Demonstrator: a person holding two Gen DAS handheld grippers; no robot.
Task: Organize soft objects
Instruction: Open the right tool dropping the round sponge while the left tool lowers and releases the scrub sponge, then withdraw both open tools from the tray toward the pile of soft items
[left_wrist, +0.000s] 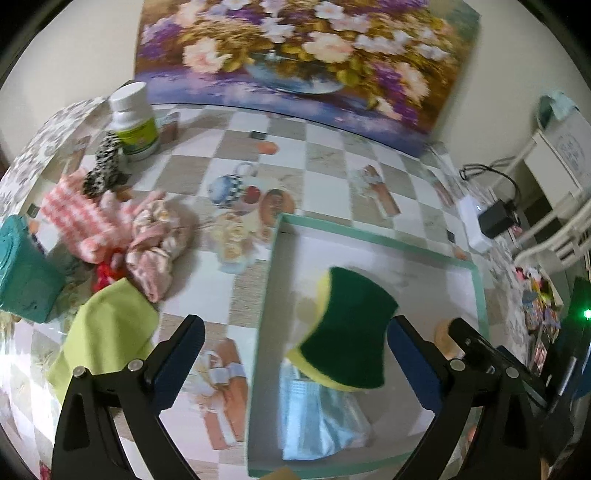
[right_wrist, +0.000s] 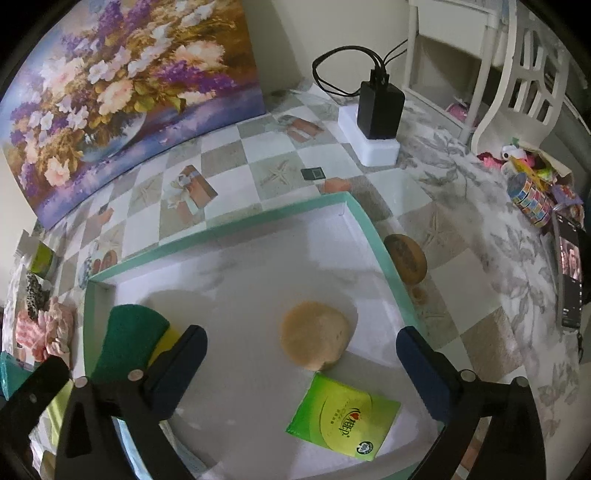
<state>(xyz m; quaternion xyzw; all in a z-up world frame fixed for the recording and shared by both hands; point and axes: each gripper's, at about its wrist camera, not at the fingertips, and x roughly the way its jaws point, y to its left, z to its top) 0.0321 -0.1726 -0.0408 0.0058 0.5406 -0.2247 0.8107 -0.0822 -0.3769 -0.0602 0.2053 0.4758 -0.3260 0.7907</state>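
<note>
Fingers of left gripper (left_wrist: 295, 360) and right gripper (right_wrist: 301, 369) spread wide, holding nothing. Sponge (left_wrist: 345, 328) drops into tray (left_wrist: 275, 258). Next: cloth pile (left_wrist: 110, 229), ten o'clock.

The green and yellow sponge (left_wrist: 343, 328) stands tilted in the white box (left_wrist: 373, 230), at lower centre of the left view. A round beige sponge (right_wrist: 316, 334) lies flat at centre of the right view, and a green packet (right_wrist: 345, 419) lies just below it.

The green-and-yellow sponge (left_wrist: 343, 328) is smeared by motion blur and hides part of the pale blue packet (left_wrist: 321, 424) beneath it — while the teal box (left_wrist: 22, 273) is cut off by the left wrist view's left edge.
</note>
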